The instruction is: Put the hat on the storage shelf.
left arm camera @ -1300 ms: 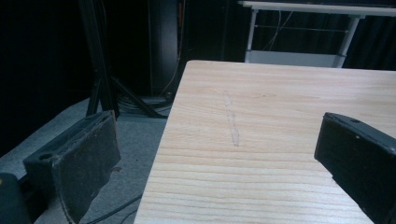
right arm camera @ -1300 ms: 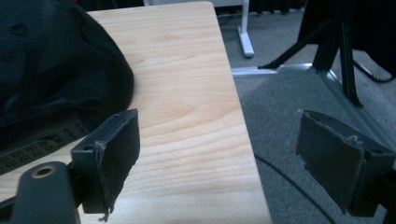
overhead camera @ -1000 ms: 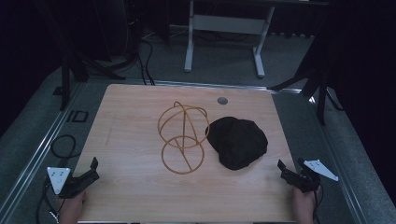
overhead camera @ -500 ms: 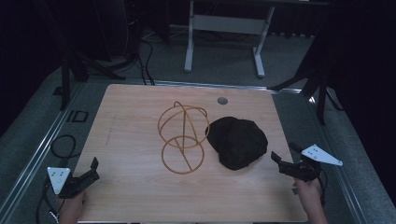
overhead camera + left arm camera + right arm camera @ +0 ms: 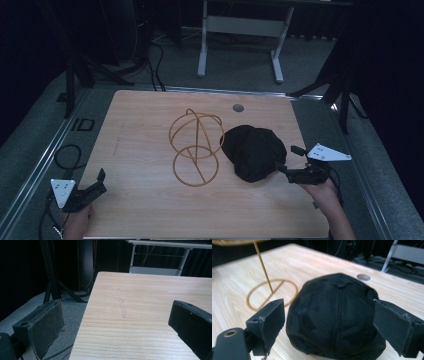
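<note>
No brand or writing is readable on the black mesh cap [image 5: 254, 151], a rounded, panelled dome with a top button, lying right of centre on the pale wood-grain bench [image 5: 145, 125]. Just beside it stands a thin golden wire stand [image 5: 196, 146] of looped rings. The right gripper [image 5: 284, 170] sits at the cap's edge, jaws apart on either side of it. The left gripper [image 5: 97, 181] rests at the near-left corner, jaws apart.

Light falls dimly from above onto the desk [image 5: 150, 150], while everything beyond it sinks into near-black. The high view is grainy and soft. In the right gripper view the fingers [image 5: 269, 322] blur at close range, and the black cap [image 5: 337, 315] between them shows mesh but little shading.
</note>
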